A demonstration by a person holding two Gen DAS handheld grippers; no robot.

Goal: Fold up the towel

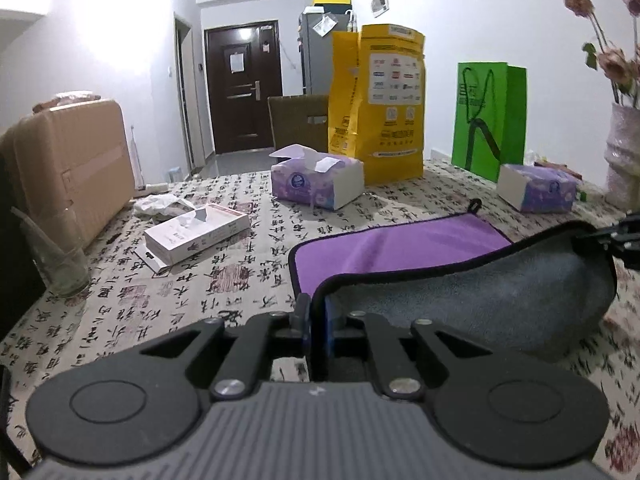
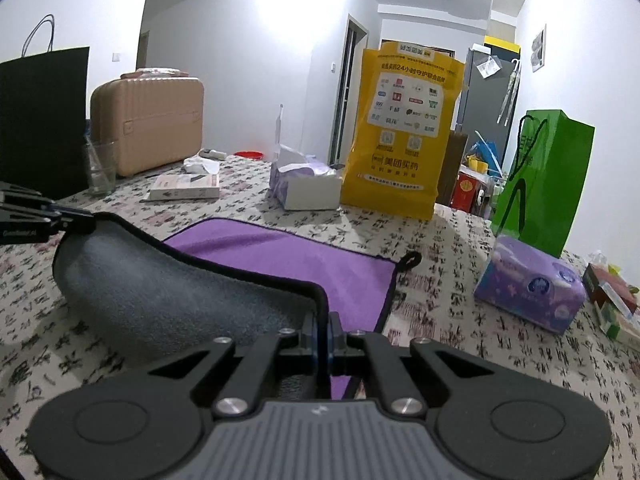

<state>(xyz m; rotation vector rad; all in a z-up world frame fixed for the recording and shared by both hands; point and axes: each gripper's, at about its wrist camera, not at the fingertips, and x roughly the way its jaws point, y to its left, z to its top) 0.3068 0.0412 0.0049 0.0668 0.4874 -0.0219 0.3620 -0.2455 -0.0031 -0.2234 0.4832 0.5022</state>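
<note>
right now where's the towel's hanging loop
In the right wrist view, the black hanging loop lies on the tablecloth at the purple towel's far right corner, toward the tissue pack.

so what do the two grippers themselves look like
The left gripper and right gripper match: matte black linkage arms with silver bolts, round black discs either side, a ribbed grey body with a small white mark, and blue pads.

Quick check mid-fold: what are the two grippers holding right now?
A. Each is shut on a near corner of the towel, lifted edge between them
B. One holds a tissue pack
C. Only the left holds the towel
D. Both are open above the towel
A: the left gripper and right gripper each pinch a black-trimmed corner of the purple towel, grey underside raised between them.
</note>
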